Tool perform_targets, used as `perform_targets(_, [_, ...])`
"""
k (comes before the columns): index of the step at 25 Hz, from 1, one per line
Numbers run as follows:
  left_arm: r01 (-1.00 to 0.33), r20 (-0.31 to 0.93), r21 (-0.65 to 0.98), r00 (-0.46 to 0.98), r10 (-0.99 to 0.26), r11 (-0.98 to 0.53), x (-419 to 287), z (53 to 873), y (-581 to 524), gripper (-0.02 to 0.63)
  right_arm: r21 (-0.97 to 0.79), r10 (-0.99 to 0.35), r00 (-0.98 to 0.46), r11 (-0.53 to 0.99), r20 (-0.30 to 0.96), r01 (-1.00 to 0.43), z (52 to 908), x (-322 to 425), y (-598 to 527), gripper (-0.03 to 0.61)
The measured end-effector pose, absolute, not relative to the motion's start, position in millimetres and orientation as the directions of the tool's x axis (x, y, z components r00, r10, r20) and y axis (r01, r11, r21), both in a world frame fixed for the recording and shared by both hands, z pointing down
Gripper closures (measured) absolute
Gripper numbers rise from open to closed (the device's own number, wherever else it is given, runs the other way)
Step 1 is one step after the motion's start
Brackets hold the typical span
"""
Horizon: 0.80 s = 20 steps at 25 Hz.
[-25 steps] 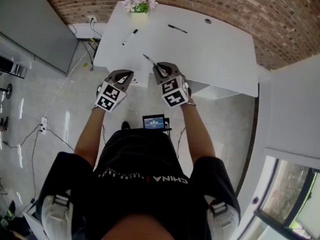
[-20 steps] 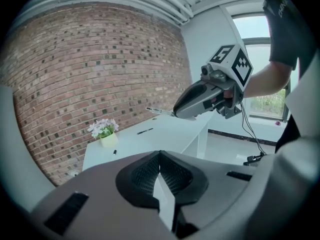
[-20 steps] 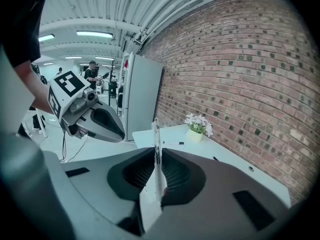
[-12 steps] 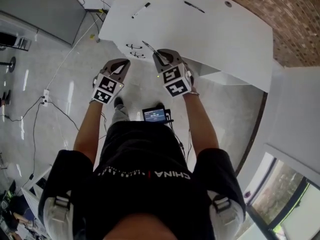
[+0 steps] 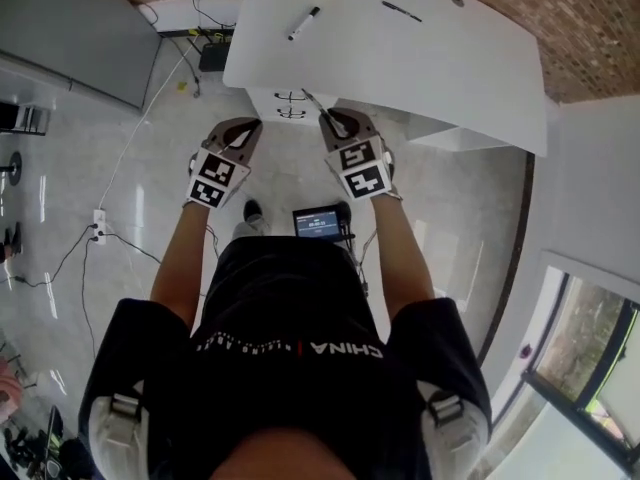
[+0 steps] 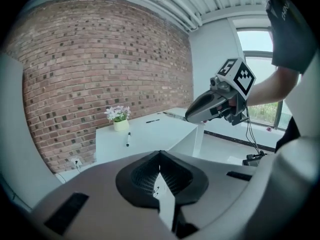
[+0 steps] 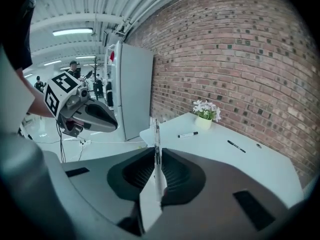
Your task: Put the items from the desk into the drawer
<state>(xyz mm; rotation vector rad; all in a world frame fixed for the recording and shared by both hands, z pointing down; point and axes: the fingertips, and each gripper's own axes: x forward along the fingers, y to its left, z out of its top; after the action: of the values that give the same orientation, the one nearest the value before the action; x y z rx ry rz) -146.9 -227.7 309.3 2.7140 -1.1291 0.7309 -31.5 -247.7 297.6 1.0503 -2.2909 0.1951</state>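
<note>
White counter (image 5: 470, 63) lies at 12 o'clock from the person in the head view, with a brick wall (image 5: 590, 18) behind it.

Right tool (image 5: 335, 123): jaws pressed onto a thin pale pen (image 5: 318, 108). In the right gripper view the pen (image 7: 157, 134) stands upright in the seam between the jaws of the right tool (image 7: 157, 156), and its upper end sticks out past the tips. In the head view the free end points to 11 o'clock, over the counter's near edge.

Left tool (image 5: 245, 128): jaws brought together with nothing between them, confirmed in the left gripper view (image 6: 160, 156). It is held level with the right tool, at its 9 o'clock, and apart from it.

On the counter:
- marker (image 5: 303, 23), at 11 o'clock from the right tool
- black pen (image 5: 400, 10), at 1 o'clock, well apart from the marker
- flower pot (image 7: 203, 122), at the far edge near the wall

Drawer unit (image 5: 290, 105) sits under the counter's near edge, just beyond both tool tips, with two dark handles showing. I cannot tell whether any drawer is pulled out.

Small screen (image 5: 320, 222) is at the person's waist.
</note>
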Motion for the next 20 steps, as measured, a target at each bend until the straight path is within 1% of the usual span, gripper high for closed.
perform_targets(4, [-0.629, 0.448, -0.06, 0.677, -0.584, -0.775, -175, 302, -228, 0.601, 0.117, -0.675, -0.452, 0.62, 0.584, -0.776, 295, -66, -240, 0.526])
perform_targets(9, [-0.556, 0.448, -0.034, 0.734, -0.51, -0.83, -188, 308, -219, 0.601, 0.103, -0.692, -0.401, 0.564, 0.599, -0.819, 297, -80, -222, 0.526])
perform_targets(12, [-0.55, 0.453, -0.016, 0.741, -0.497, -0.835, -189, 314, -218, 0.601, 0.099, -0.694, -0.388, 0.55, 0.606, -0.829, 300, -82, -214, 0.526])
perform_targets(15, [-0.568, 0.443, 0.045, 0.749, -0.493, -0.822, -180, 316, -213, 0.601, 0.089, -0.69, -0.391, 0.55, 0.609, -0.83, 304, -75, -208, 0.526])
perform_targets(20, [-0.565, 0.448, 0.046, 0.749, -0.489, -0.824, -162, 314, -206, 0.601, 0.07, -0.688, -0.413, 0.558, 0.597, -0.827, 304, -65, -206, 0.526])
